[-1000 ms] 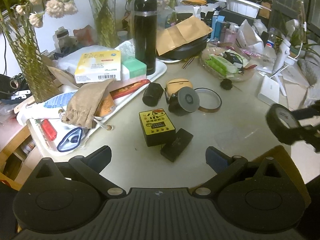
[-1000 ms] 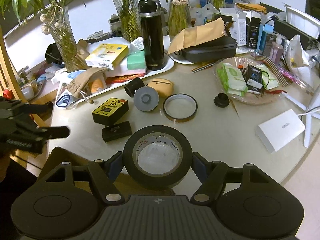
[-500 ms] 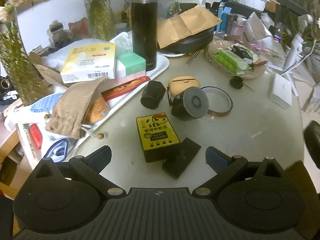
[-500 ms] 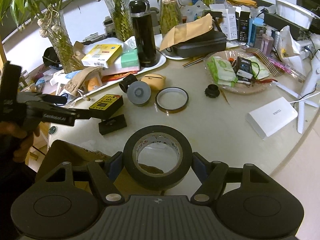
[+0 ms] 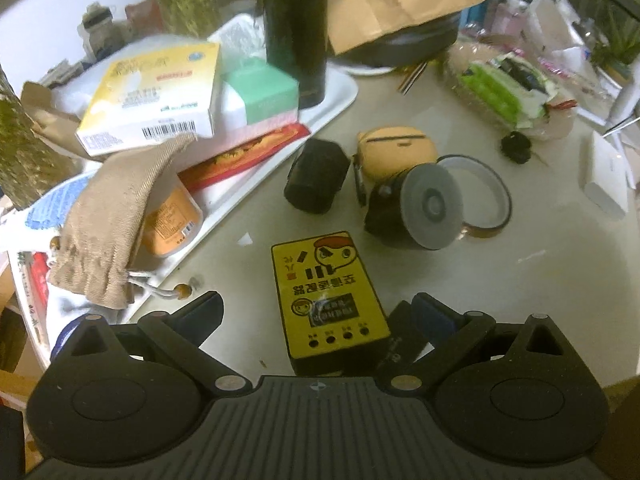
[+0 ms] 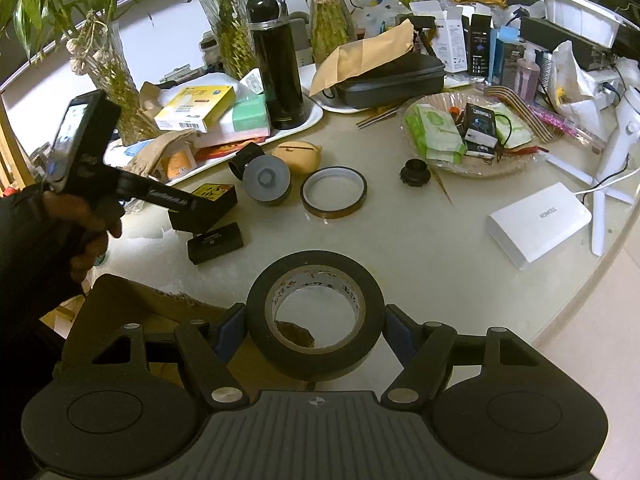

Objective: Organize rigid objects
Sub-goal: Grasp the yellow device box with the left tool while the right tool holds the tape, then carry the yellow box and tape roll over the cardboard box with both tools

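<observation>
My left gripper [image 5: 318, 312] is open, its fingers on either side of a yellow-topped black box [image 5: 326, 294] on the table; the box also shows in the right wrist view [image 6: 214, 196]. A small black block [image 5: 404, 350] lies against the box under the right finger, and shows too in the right wrist view [image 6: 215, 242]. My right gripper [image 6: 314, 322] is shut on a black tape roll [image 6: 316, 316], held over a brown cardboard box [image 6: 132, 304] at the table's near edge. The left gripper's body [image 6: 120, 184] shows in the right wrist view.
On the table lie a grey-capped black cylinder [image 5: 416, 212], a thin amber tape ring [image 5: 484, 200], a tan case [image 5: 394, 146], a black cylinder [image 5: 318, 178] and a white box [image 6: 538, 222]. A white tray [image 5: 336, 100] holds boxes, a pouch and a black flask [image 6: 276, 62].
My left gripper has moved forward and down until its open fingers straddle the yellow box. My right gripper has drawn back a little, still holding the tape roll over the cardboard box.
</observation>
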The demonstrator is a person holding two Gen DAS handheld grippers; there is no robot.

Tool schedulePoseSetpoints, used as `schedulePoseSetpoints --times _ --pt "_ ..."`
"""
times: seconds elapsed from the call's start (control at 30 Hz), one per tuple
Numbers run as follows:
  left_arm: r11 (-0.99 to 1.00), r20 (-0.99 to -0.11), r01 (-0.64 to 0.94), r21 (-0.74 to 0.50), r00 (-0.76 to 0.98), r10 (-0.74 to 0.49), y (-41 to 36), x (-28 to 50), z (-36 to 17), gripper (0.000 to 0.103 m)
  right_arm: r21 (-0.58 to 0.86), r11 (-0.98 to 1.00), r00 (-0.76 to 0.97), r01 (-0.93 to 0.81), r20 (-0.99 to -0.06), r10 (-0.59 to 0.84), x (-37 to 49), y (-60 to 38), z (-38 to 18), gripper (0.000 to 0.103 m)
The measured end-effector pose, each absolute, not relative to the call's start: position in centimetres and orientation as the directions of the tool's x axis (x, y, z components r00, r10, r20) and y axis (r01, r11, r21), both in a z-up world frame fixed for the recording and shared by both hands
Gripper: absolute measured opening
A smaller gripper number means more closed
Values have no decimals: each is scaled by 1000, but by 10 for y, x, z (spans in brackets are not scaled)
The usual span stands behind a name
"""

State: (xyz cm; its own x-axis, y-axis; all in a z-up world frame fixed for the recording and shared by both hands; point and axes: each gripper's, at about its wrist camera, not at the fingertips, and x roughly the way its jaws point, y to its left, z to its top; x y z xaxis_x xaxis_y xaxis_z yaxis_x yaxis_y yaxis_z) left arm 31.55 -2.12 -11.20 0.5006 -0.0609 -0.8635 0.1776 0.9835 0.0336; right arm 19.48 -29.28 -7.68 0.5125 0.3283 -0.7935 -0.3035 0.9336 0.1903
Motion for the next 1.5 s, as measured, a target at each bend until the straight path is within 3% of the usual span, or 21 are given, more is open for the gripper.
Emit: schedulePoseSetpoints --times 0.1,0.17,0.3,0.43,0.47,1.5 --pt "985 -873 169 29 484 -57 -20 322 -118 102 197 932 512 -304 -791 334 195 -294 -77 75" --pt "986 -883 168 21 465 -60 -20 327 -122 84 194 932 512 -305 -792 333 194 -294 -78 75" --pt "988 -890 152 -1 451 -70 -18 332 -126 80 194 934 511 -300 -794 330 195 -295 -79 75" --pt "989 -891 142 -50 442 -109 -14 334 -127 57 195 937 513 -291 -795 325 195 -297 -79 75" --pt "989 -890 139 -48 444 -105 -14 334 -127 55 197 936 513 -291 -794 326 195 -297 -79 75" --pt "981 -775 188 -48 613 -156 -9 265 -48 54 225 930 513 -290 -784 349 189 -287 -66 75"
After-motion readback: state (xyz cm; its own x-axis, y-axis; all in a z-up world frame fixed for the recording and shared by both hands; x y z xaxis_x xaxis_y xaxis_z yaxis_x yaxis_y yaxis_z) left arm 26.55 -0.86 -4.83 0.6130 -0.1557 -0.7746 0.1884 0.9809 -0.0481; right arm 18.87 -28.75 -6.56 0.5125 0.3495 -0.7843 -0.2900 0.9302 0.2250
